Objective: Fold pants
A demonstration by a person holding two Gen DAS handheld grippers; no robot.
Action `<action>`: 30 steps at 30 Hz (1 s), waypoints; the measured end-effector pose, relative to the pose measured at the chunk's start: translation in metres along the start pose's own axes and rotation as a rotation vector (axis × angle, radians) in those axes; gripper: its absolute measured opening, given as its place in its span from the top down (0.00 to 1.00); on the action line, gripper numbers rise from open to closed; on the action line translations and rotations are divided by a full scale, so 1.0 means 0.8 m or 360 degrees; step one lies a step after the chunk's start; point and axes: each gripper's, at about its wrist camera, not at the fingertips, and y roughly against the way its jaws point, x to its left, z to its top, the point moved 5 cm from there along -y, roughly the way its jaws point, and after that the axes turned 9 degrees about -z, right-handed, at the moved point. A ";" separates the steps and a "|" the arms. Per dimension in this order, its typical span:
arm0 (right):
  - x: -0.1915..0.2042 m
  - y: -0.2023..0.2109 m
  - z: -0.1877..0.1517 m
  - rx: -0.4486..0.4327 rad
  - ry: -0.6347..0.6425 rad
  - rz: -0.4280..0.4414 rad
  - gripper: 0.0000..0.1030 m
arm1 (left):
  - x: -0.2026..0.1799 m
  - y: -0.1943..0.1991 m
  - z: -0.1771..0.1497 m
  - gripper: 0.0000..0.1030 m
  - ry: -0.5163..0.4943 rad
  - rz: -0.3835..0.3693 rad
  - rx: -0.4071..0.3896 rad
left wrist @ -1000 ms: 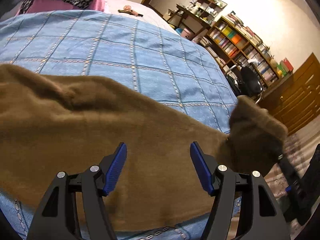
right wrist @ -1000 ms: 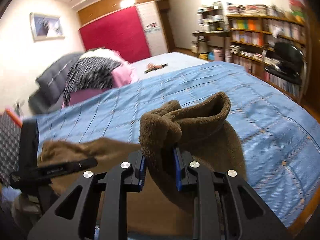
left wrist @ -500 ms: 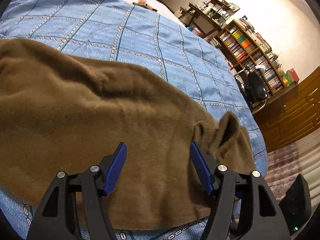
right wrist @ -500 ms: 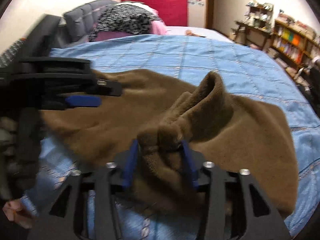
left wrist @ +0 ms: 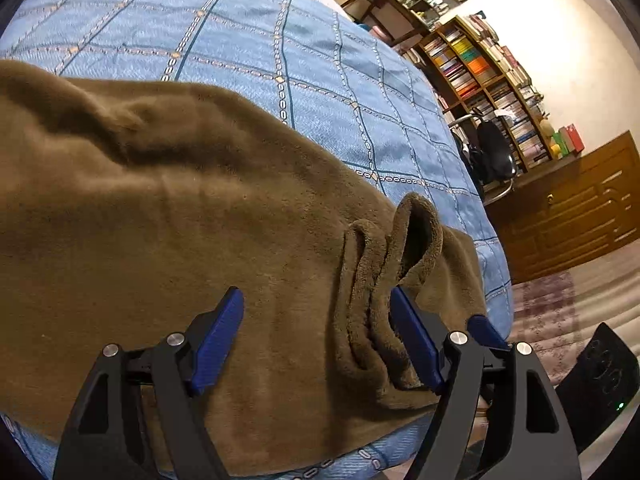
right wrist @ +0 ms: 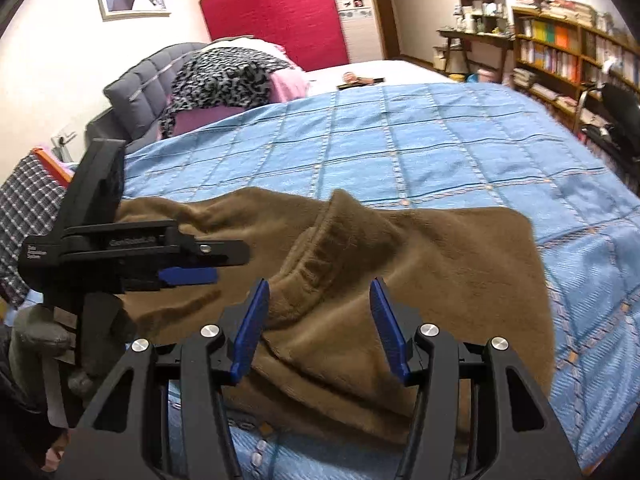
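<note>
Our left gripper (left wrist: 316,334) has its jaws opening, the blue pads standing wide apart over the brown fleece pants (left wrist: 168,240), with nothing pinched between them. A bunched ridge of the fabric runs up just inside the right-hand pad, and whether it touches that pad we cannot tell. Our right gripper (right wrist: 318,322) is parted too, its pads clear of the cloth on both sides; a raised, cuffed fold of the pants (right wrist: 340,240) stands between and beyond them, loose. From the right wrist view we see the left gripper (right wrist: 188,276) off to the side, held level over the near edge of the garment, a gloved hand (right wrist: 60,336) around its handle.

The pants lie spread on the blue checked bedspread (right wrist: 400,152), near the edge of the bed closest to us, mostly flat apart from that upright fold. Beyond them we see a leopard-print blanket (right wrist: 224,76) heaped by the grey headboard (right wrist: 136,96), and bookshelves (left wrist: 480,72) along the far wall.
</note>
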 end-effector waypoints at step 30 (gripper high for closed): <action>0.012 0.002 -0.053 0.0082 0.0148 0.0257 0.72 | -0.051 -0.065 -0.009 0.21 -0.0123 -0.0149 0.0302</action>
